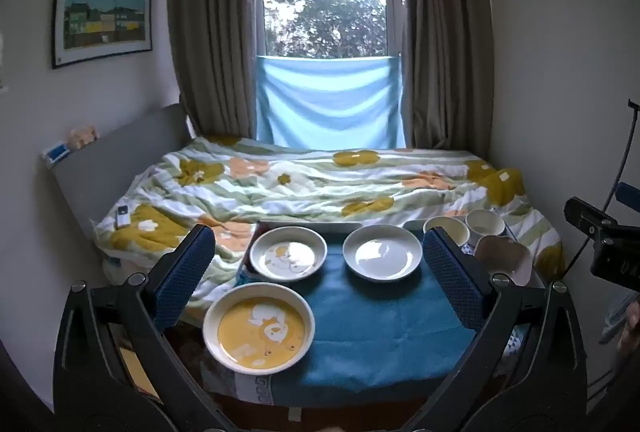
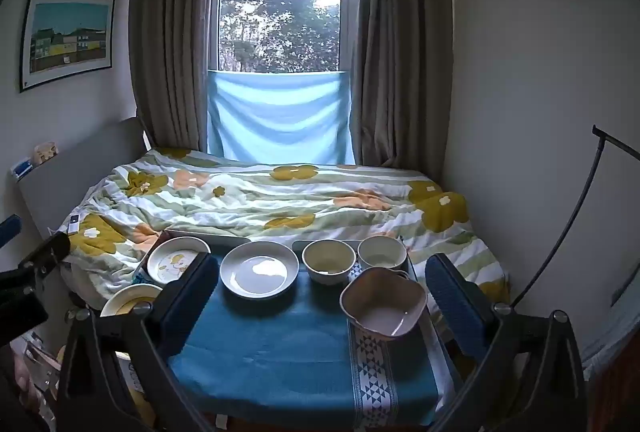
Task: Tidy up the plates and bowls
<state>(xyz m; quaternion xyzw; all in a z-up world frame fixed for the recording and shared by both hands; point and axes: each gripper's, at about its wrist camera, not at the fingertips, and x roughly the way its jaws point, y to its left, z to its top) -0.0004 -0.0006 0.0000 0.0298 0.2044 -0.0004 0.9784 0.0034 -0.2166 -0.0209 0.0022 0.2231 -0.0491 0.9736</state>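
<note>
On our far left hangs a framed picture (image 1: 102, 14) on the wall, and below it the grey headboard (image 1: 120, 160) runs beside the bed with its flowered duvet (image 1: 320, 184). We hold the left gripper (image 1: 320, 272) above the near end of the blue cloth (image 1: 360, 332) that covers the small table, its jaws spread wide and grasping nothing. Nearest us on the left of that cloth sits the yellow plate (image 1: 259, 328), with a pale figure printed in its well. Just behind it lies the white patterned plate (image 1: 288, 253), and to its right, near but apart, the plain white plate (image 1: 382, 252). Moving on, we see in the right wrist view the yellowish bowl (image 2: 329, 261) just beside the plain plate, then the white bowl (image 2: 382, 252) close against it on the right. In front of these two rests the pink bowl (image 2: 383, 308), with a wavy, irregular rim, standing over the patterned white stripe (image 2: 374, 364) of the cloth. Behind the dishes two flat grey objects (image 2: 208, 237) lie on the duvet; we think they are trays, but only their edges show. Our right gripper (image 2: 320, 296) hangs above the cloth's middle, its jaws likewise parted and empty, with the pink bowl between its fingers in view but untouched. Beyond the bed the curtains (image 2: 168, 52) frame the window (image 2: 280, 4), whose lower part is covered by a light blue sheet (image 2: 280, 116).
</note>
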